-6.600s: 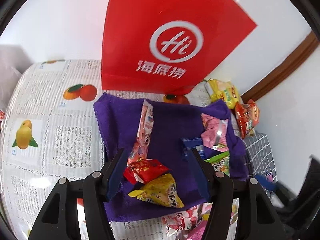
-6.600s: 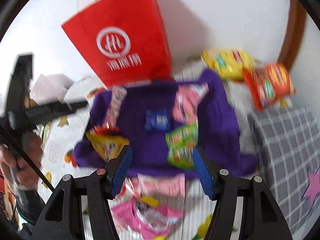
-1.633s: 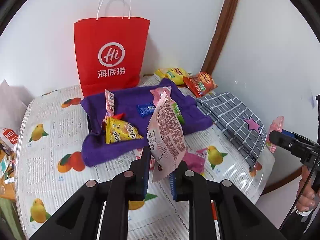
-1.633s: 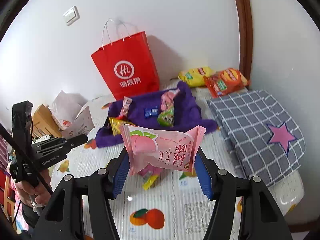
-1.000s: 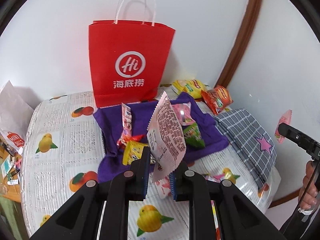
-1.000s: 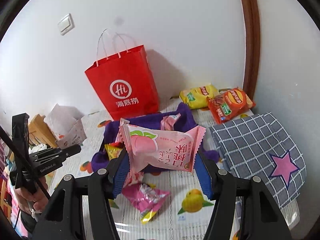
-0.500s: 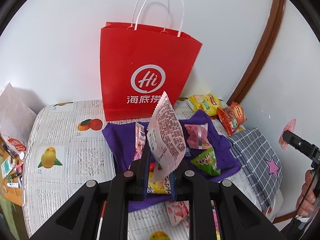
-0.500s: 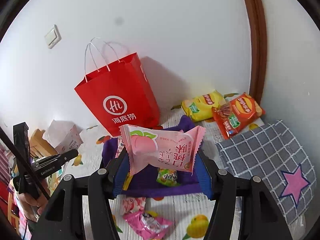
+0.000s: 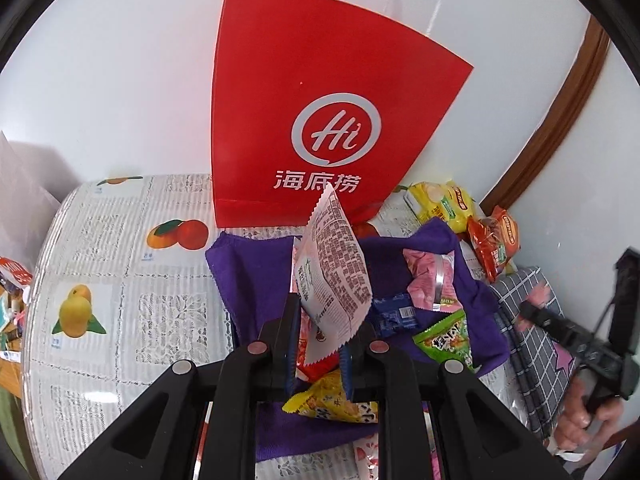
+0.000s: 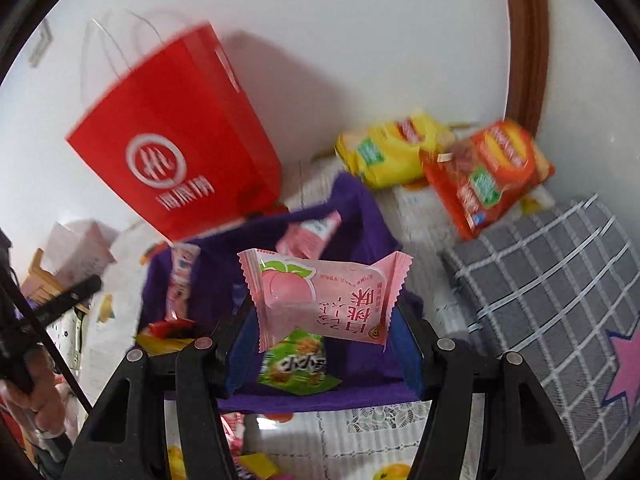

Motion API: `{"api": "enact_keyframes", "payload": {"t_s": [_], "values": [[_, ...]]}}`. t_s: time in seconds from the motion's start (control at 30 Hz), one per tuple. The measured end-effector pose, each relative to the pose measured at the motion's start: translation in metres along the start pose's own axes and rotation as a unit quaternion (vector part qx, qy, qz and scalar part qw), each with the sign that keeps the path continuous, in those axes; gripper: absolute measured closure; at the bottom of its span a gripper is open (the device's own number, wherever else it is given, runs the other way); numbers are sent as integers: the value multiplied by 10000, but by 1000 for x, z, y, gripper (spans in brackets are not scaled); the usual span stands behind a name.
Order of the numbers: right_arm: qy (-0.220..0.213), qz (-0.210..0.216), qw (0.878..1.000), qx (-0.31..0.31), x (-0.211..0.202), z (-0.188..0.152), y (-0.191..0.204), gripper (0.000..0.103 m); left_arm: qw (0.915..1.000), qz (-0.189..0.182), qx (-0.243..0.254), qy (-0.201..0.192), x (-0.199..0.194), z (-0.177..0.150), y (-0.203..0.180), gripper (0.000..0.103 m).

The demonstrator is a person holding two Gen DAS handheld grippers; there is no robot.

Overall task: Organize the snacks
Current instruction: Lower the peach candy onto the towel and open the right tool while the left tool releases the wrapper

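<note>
- Right now my left claw (image 9: 318, 354) is clamped nearly shut on the bottom edge of a white snack packet (image 9: 334, 276), which stands up on edge with its printed back facing the camera.
- My right claw (image 10: 324, 344) is partly open, its pads pressing on both ends of a pink peach packet (image 10: 320, 298) held flat across the gap.
- Both packets hang above a purple cloth (image 9: 248, 276) spread on the table (image 9: 120, 304).
- On that cloth I see a pink wrapper (image 9: 430, 280), a small blue packet (image 9: 394, 316), a green packet (image 9: 446, 340) and a yellow packet (image 9: 332, 400), with a red one partly hidden behind my left claw.
- A red paper bag (image 9: 320, 120) stands upright just behind the cloth, against the wall.
- To the right of the bag lie a yellow chip bag (image 10: 388, 152) and an orange chip bag (image 10: 488, 172), touching each other.
- Beside the cloth on the right is a grey checked cloth (image 10: 552, 280) with a pink star.
- More packets lie on the table just in front of the purple cloth; the right view is blurred.
</note>
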State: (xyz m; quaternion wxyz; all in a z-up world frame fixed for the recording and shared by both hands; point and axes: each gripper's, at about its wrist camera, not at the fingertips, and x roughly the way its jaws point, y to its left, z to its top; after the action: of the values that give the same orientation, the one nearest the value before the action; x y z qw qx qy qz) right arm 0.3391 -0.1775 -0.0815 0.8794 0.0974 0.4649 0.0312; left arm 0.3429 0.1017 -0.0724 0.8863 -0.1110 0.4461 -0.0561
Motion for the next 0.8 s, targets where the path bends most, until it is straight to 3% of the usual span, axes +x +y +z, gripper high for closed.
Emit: {"api": "enact_keyframes", "payload": {"t_s": [0.27,0.8], "values": [[446,236,9985,230,49,-20,-14,42,9999,-32,-68,73,8,0,6,87],[365,483,9982,48,56,-30,-12,33,9990,-48,25,450,39,-11,-9,87]]}}
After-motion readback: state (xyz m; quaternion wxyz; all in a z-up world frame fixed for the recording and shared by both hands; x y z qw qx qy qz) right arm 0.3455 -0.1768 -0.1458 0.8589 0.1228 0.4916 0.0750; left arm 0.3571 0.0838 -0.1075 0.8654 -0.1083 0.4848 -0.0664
